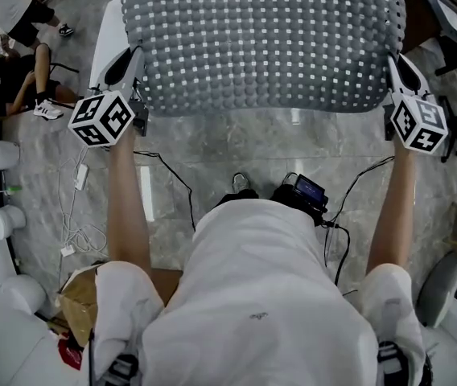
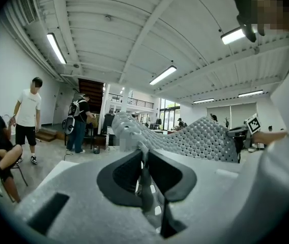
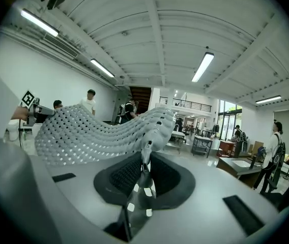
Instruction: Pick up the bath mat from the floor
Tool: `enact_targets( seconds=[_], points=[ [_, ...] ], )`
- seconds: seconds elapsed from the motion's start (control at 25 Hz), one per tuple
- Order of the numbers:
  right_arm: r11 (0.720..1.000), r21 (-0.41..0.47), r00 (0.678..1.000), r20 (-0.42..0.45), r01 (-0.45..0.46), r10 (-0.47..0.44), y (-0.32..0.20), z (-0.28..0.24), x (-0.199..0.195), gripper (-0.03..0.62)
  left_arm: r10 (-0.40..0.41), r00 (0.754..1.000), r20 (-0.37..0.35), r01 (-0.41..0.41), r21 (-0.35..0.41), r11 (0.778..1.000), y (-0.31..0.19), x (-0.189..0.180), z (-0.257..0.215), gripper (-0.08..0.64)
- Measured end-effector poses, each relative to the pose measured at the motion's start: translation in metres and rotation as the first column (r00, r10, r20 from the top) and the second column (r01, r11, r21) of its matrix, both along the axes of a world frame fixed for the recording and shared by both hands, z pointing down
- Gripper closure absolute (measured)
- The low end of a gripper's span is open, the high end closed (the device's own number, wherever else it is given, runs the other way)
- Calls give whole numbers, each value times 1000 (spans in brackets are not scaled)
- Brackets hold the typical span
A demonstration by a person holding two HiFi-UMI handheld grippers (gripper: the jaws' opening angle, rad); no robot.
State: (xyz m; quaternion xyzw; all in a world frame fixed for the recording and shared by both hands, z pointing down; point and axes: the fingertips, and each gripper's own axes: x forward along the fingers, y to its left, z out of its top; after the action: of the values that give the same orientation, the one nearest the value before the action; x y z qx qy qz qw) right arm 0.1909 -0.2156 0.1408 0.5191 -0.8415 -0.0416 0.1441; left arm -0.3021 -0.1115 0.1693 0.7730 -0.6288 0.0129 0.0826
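Observation:
The grey bath mat [image 1: 265, 43], studded with bumps and small holes, hangs spread out between my two grippers, lifted off the floor. My left gripper [image 1: 132, 59] is shut on its left corner and my right gripper [image 1: 400, 67] is shut on its right corner. In the left gripper view the mat [image 2: 185, 139] runs from the pinched jaws of the left gripper [image 2: 143, 169] off to the right. In the right gripper view the mat [image 3: 93, 133] stretches left from the closed jaws of the right gripper [image 3: 145, 161]. Both grippers point nearly level.
Grey marble floor [image 1: 236, 147] lies below, with cables [image 1: 172, 175] and a small black device [image 1: 309, 190] near my feet. A seated person [image 1: 15, 83] and another standing are at the left. A cardboard box [image 1: 80, 296] is at lower left, workbenches [image 3: 205, 144] stand farther off.

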Motion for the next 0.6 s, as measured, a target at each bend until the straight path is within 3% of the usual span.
enact_targets(
  seconds=[0.24, 0.6],
  points=[
    [997, 81, 1000, 14, 11, -12, 2, -43, -10, 538, -47, 999, 24, 45, 65, 997, 7, -22, -37, 506],
    [973, 230, 998, 47, 20, -31, 10, -117, -12, 538, -87, 996, -11, 88, 180, 980, 27, -50, -99, 506]
  ],
)
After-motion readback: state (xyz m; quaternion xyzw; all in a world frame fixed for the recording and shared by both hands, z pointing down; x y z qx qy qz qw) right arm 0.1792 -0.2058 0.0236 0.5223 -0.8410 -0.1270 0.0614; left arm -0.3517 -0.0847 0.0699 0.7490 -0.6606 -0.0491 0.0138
